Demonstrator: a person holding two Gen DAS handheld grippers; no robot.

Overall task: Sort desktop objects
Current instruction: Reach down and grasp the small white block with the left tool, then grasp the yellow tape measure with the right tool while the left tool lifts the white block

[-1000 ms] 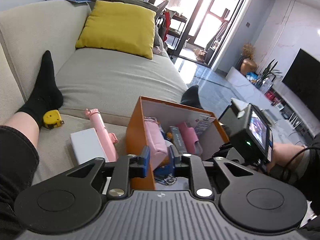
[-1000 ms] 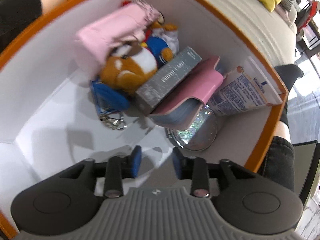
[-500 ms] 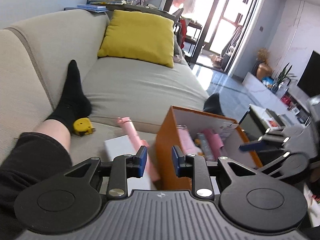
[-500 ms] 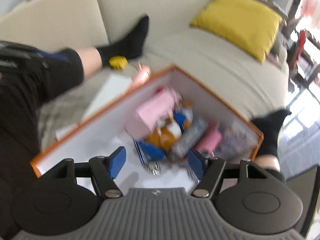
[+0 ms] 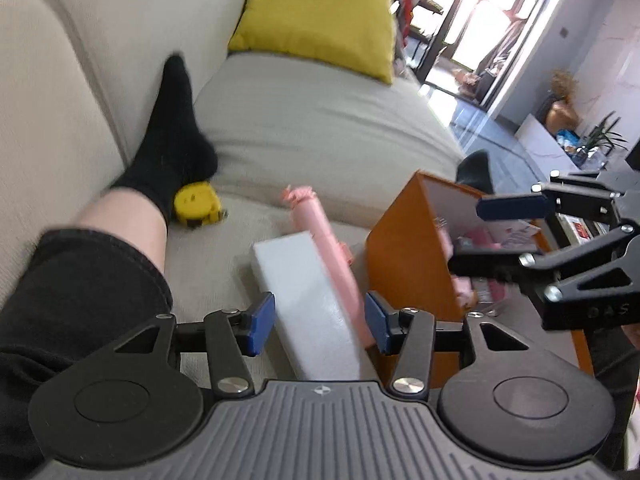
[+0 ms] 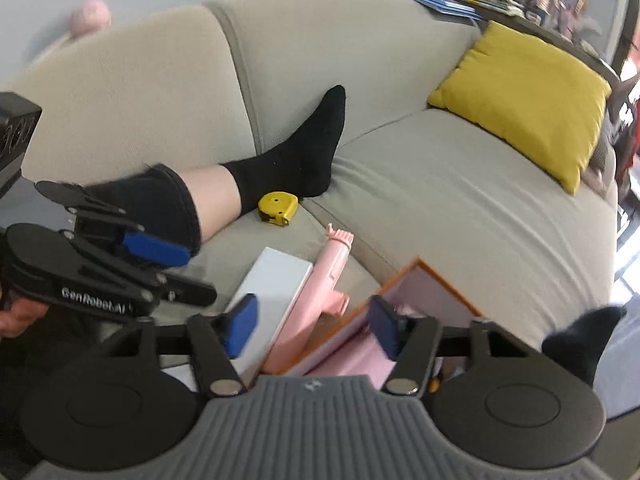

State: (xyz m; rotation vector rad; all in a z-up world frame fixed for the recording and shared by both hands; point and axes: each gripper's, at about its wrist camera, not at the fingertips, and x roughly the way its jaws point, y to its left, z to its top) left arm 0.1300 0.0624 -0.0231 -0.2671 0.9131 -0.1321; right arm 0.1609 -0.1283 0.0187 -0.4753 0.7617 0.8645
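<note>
A bright living room: a beige sofa (image 5: 320,128) with a yellow cushion (image 5: 320,16) at its far end, and glass doors beyond. A person sits on the sofa with black-socked feet stretched out along the seat.

On the seat stands an open orange box (image 5: 404,248), already holding several pink and mixed items. Just left of it lie a flat white box (image 5: 304,296) and a pink toy gun (image 5: 324,248) resting along the white box's right edge, its far side close to the orange wall. A yellow tape measure (image 5: 198,210) sits against one sock, well apart from the rest.

A second ago the left gripper (image 5: 316,322) was nearly pressed together over the orange box; now it has swung left and hangs above the white box and pink toy gun. Its jaws are opening, with both objects framed between the blue pads but nothing pinched. The right gripper (image 6: 312,326), which was down inside the orange box, has lifted out and now looks across the sofa. Its jaws are closing from a wide spread and are empty.

This suggests one deposit is finished and the next pick is starting, most likely the pink toy gun or white box. Three objects remain outside the orange box.
</note>
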